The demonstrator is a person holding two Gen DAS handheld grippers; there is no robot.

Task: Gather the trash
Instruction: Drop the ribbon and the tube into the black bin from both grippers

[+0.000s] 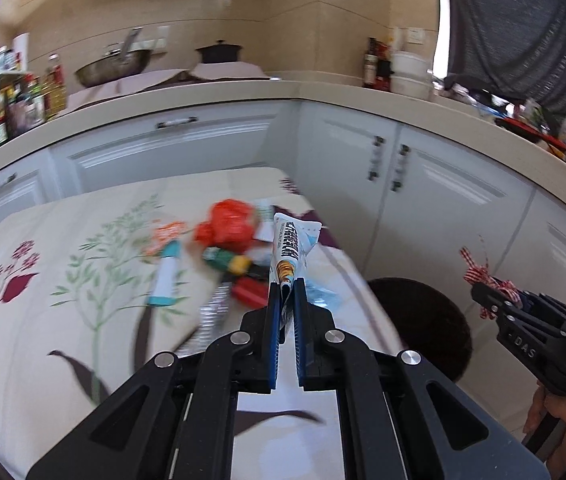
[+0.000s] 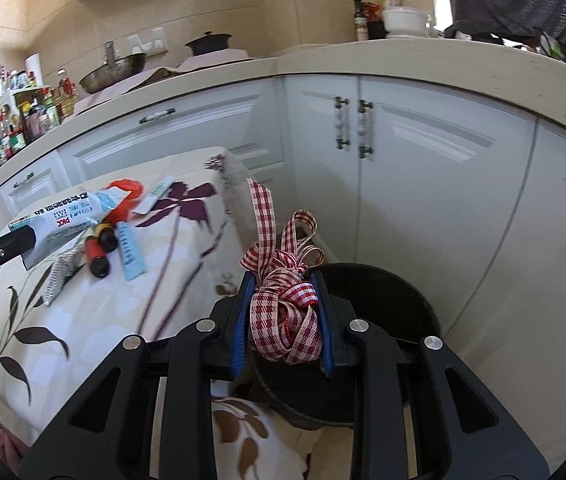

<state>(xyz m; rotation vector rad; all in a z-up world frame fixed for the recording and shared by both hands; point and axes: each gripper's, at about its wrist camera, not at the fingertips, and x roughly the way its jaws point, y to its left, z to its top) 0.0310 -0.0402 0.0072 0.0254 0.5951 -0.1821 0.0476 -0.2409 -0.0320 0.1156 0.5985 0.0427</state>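
- Trash pile [image 1: 227, 248] lies on the floral table [image 1: 63, 280]; dark bin [image 2: 383, 300] beside it.
- Left gripper [image 1: 287, 284] pinches a printed wrapper [image 1: 289, 248], held above the table.
- Right gripper [image 2: 285, 280] clamps a crumpled red-checked ribbon [image 2: 283, 304] over the bin.

Kitchen backdrop I'm seeing behind the work.

I'm looking at white cabinet doors [image 2: 423, 152] running under a beige counter [image 2: 463, 64], where a metal wok [image 2: 115, 72] and a dark lidded pot [image 2: 209, 42] are sitting. A rack of bottles and jars [image 1: 7, 108] is crowding the far left end, and a flower-printed cloth [image 1: 63, 264] is lying spread in front of the cabinets.
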